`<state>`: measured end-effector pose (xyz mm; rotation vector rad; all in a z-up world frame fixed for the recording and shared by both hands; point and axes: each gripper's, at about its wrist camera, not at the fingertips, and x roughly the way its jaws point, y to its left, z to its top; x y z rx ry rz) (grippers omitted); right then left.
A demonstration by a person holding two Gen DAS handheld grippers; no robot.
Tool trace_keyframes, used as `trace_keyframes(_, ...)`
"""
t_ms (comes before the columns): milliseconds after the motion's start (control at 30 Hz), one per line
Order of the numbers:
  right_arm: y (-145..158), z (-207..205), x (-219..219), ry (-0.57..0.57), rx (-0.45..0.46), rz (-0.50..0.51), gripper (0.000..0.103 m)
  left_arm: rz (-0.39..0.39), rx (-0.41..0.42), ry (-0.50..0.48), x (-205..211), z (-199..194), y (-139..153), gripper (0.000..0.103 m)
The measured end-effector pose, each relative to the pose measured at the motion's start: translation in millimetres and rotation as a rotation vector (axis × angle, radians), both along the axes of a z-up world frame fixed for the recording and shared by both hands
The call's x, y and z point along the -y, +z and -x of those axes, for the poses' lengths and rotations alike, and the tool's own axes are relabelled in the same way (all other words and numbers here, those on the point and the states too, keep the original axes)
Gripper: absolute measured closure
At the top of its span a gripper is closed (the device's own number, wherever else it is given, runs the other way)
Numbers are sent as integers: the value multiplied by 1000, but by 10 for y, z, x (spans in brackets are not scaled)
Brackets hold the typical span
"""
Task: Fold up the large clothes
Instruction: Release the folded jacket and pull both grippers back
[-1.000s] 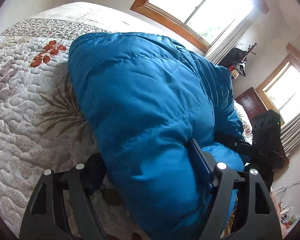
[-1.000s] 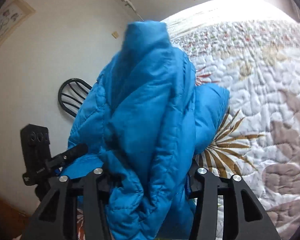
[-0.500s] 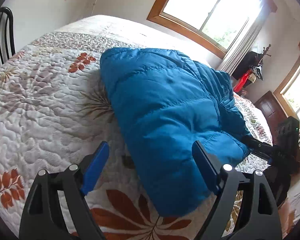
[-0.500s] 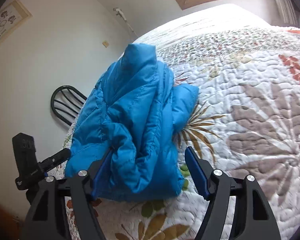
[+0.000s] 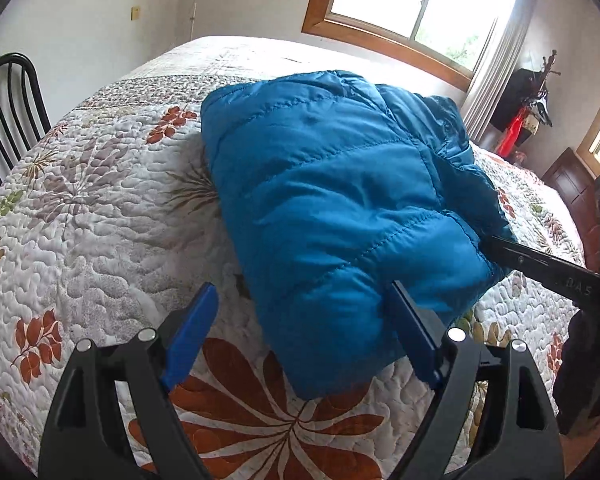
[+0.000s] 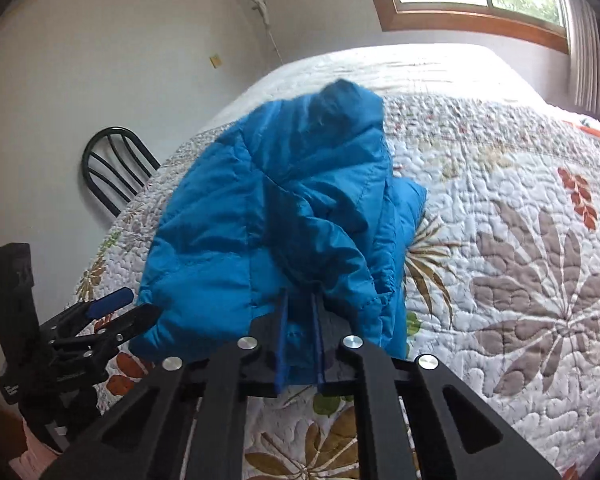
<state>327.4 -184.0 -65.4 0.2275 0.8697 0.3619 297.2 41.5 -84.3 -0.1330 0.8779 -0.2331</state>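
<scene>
A blue puffer jacket (image 5: 340, 200) lies folded in a bundle on the quilted floral bedspread (image 5: 100, 208). My left gripper (image 5: 304, 312) is open, its blue pads either side of the jacket's near corner, not gripping. In the right wrist view the jacket (image 6: 276, 216) is rumpled with its hood end farthest away. My right gripper (image 6: 300, 312) is shut on the jacket's near edge. It also shows in the left wrist view (image 5: 540, 264) at the jacket's right side. The left gripper shows in the right wrist view (image 6: 112, 308), open by the jacket's left corner.
A black metal chair (image 5: 8, 108) stands at the bed's left side, also in the right wrist view (image 6: 112, 164). Windows (image 5: 412, 0) with wood frames are behind the bed. A dark cabinet (image 5: 572, 184) and a red item (image 5: 512, 136) stand at the right.
Both grippers let go of the jacket and pulled back as it settled on the bed. My left gripper stays open; my right gripper has closed again on the jacket's near edge.
</scene>
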Motion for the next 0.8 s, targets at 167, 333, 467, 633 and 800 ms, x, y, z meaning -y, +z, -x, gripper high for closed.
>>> trace_keyframes(167, -310, -85, 101, -7, -62, -69, 103, 33, -60, -24, -27, -141, -257, 18)
trace_keyframes(333, -326, -42, 131, -10, -53, -110, 103, 45, -68, -6, -51, -141, -267, 17)
trace_keyframes(467, -119, 276, 122, -11, 14, -58, 95, 75, -55, 15, -119, 70, -92, 19)
trace_keyframes(633, 3, 827, -70, -36, 56, 134, 64, -35, 33, 12, -17, 534, 115, 12)
trace_keyframes(800, 18, 1367, -211, -66, 98, 227, 14, -98, 74, 15, 44, 1006, 205, 8)
